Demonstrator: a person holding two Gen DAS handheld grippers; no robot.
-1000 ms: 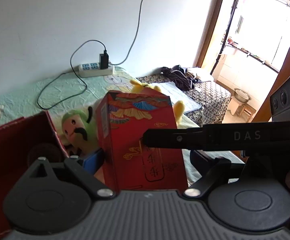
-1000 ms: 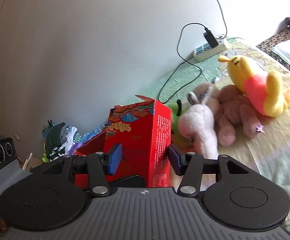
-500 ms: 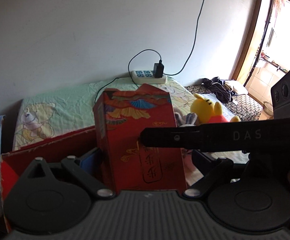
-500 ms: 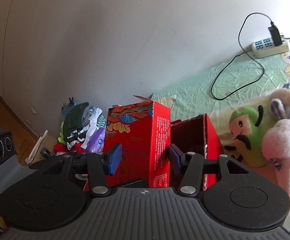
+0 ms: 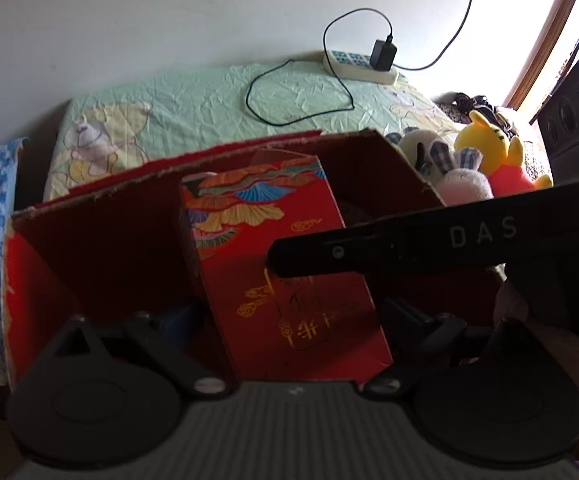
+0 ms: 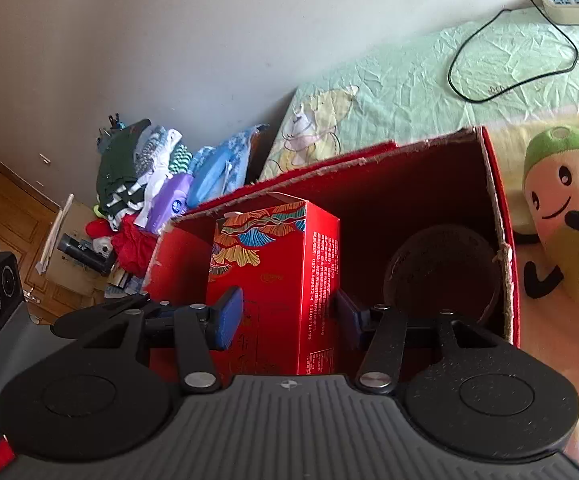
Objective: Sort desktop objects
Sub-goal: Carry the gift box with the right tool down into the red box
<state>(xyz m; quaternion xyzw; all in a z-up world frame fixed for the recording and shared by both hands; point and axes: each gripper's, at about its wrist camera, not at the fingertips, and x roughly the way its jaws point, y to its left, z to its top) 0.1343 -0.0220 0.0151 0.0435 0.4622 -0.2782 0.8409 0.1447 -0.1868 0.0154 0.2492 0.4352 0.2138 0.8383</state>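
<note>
Red carton (image 6: 277,280) clamped by both the right gripper (image 6: 285,314) and left gripper (image 5: 289,316), upright inside red box (image 6: 497,216).

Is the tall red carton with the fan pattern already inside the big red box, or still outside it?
Inside. The tall red carton stands upright within the walls of the big red box, beside a dark round object, gripped by both grippers.

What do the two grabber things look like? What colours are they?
Both are black, with two round discs and a ribbed grey base. The right gripper has blue pads on thin black fingers with silver screws. The left gripper looks alike; white letters "DAS" mark the other tool's black bar crossing its view.
</note>
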